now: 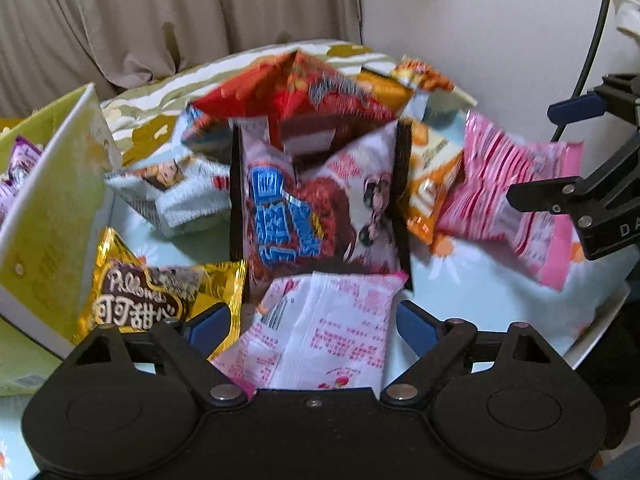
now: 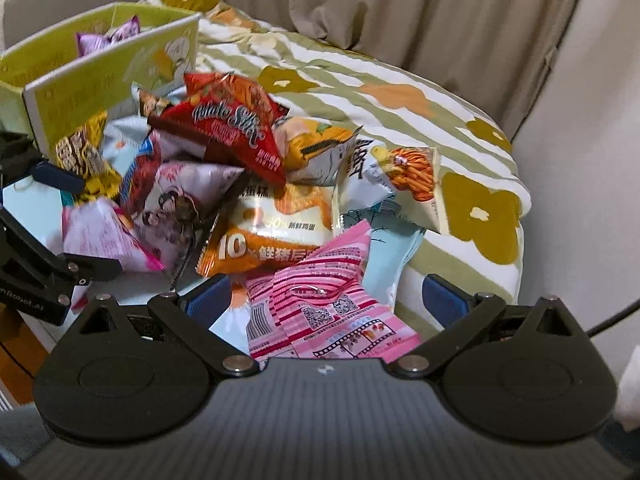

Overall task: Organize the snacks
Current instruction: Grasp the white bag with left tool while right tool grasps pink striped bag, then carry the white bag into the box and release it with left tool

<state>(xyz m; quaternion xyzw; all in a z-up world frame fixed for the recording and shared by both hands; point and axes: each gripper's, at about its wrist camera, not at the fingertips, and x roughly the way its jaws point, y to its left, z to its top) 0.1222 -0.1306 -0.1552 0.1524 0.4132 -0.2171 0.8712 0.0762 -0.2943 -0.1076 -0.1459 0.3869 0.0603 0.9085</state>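
Pointing the left gripper down at a heap of snack packets on a table with a light blue cloth. Holding its jaws open, with a pink and white packet lying between the blue pads, just beside both; too blurry for telling about touching. Seeing a purple bag with blue letters at 12 o'clock from that packet, and a red potato stick bag at 12 o'clock again, leaning on top of it. Finding a gold packet at 9 o'clock, resting against a green box standing open at the table's 9 o'clock side. Spotting one small purple packet sitting inside that box. Pointing the right gripper down too, at the 3 o'clock side of the heap. Holding its jaws wide open over a pink striped packet, gripping nothing. Seeing an orange bag at 11 o'clock from the striped packet, touching it. Noticing a striped blanket with flowers lying past the heap at 1 o'clock, and a beige curtain hanging behind it.
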